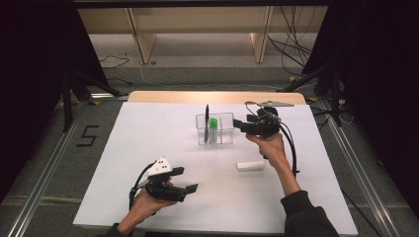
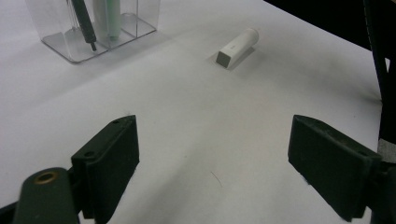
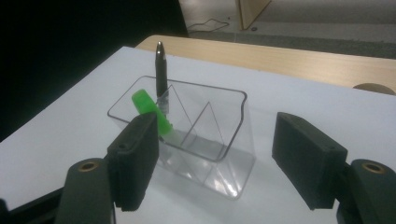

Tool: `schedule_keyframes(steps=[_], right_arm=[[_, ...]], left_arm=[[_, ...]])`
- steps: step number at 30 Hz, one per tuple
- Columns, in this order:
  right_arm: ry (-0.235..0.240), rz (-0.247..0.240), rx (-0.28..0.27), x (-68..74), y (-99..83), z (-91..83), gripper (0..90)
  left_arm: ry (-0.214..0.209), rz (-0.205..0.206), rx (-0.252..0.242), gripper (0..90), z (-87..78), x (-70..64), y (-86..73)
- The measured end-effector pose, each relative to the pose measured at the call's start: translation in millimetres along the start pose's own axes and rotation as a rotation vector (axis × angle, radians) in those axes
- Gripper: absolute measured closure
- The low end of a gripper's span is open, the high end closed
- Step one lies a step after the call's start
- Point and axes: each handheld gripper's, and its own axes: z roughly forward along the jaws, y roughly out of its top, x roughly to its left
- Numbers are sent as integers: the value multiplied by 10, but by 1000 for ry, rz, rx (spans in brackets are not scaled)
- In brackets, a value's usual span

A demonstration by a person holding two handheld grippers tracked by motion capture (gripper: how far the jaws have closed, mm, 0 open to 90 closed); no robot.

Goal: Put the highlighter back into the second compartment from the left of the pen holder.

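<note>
1. The clear organizer (image 1: 221, 129) blurs its own contents: through its walls in the left gripper view, the lower ends of the dark pen (image 2: 84, 21) and the green-capped marker (image 2: 108, 18) are cut off at the top of the picture.
2. In the right gripper view the left jaw covers part of the marker's body; its green cap (image 3: 150, 107) leans in the same end compartment as the upright pen (image 3: 161, 74).
3. The right gripper (image 1: 242, 125) hovers just beside the organizer's right wall, jaws spread apart and holding nothing.
4. The left gripper (image 1: 185, 179) sits near the bench's (image 1: 148, 143) front edge, jaws wide and holding nothing, with bare white surface ahead.
5. One white capped marker (image 1: 250, 166) lies flat, well apart from the organizer.
6. Count: one organizer with three compartments, one pen, two markers, two grippers.
</note>
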Motion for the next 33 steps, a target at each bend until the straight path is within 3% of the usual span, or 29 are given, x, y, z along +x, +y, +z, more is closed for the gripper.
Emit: schedule_keyframes(steps=[10, 19, 33], right_arm=[[0, -41, 9, 27, -116, -111, 299], [-31, -139, 47, 67, -231, -232, 284], [-34, -159, 64, 28, -487, -447, 268]], left_arm=[[0, 2, 2, 160, 8, 3, 3], [-1, 5, 4, 160, 27, -3, 14], [-22, 38, 24, 160, 177, -52, 148]])
